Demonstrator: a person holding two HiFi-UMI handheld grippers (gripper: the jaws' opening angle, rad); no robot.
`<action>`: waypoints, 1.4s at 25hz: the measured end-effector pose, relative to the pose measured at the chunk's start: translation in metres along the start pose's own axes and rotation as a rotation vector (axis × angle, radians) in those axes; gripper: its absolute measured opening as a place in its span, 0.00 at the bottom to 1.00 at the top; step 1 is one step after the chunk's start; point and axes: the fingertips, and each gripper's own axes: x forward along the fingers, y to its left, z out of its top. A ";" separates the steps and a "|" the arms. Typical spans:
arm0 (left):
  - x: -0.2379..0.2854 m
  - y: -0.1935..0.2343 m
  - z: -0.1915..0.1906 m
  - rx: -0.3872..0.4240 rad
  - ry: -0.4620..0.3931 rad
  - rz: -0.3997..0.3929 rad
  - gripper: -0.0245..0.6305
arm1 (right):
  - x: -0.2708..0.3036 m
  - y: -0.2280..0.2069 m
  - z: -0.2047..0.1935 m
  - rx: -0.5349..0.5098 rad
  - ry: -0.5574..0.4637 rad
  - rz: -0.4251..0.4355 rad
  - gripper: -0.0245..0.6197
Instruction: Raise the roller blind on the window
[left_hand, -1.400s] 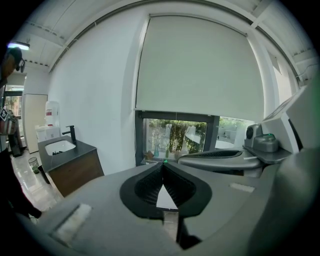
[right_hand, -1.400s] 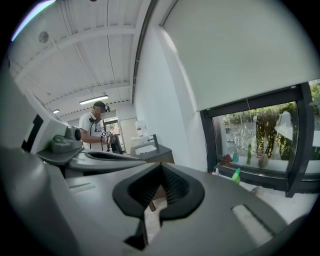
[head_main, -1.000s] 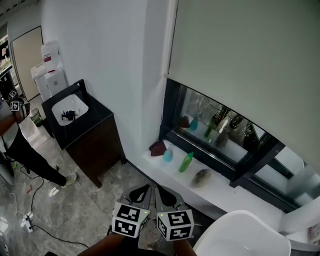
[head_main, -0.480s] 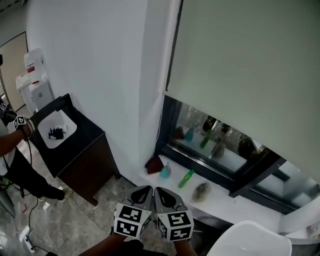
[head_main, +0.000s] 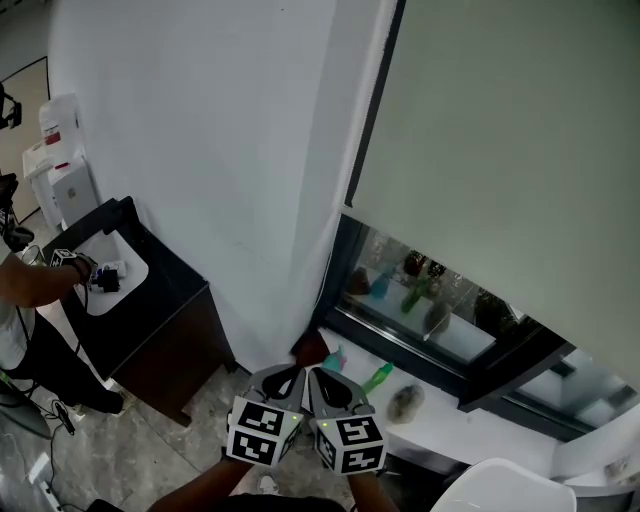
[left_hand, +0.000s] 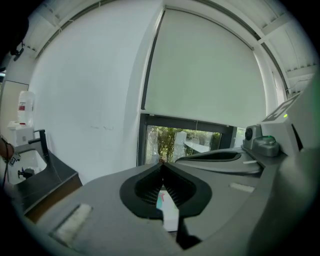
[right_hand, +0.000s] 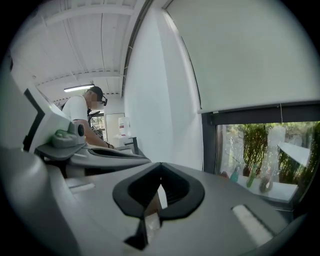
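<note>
One roller blind hangs far right over the upper window, its bottom edge running left to right. Two bottles stand on the sill. The near left hand-held gripper and right hand-held gripper are both closed and empty.

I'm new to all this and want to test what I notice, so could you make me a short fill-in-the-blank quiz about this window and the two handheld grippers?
1. The left gripper and right gripper both have their jaws ___, holding nothing.
2. The blind covers the ___ part of the window.
3. The green bottle sits on the white ___ below the window.
Missing words: shut; upper; sill.
</note>
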 end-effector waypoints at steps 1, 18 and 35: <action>0.004 0.004 0.003 -0.005 -0.002 -0.001 0.05 | 0.005 -0.004 0.003 -0.005 -0.005 0.000 0.04; 0.093 0.049 0.090 -0.035 -0.093 0.083 0.05 | 0.086 -0.086 0.102 -0.182 -0.103 0.152 0.03; 0.131 0.080 0.135 -0.051 -0.159 0.275 0.05 | 0.158 -0.110 0.185 -0.249 -0.210 0.399 0.05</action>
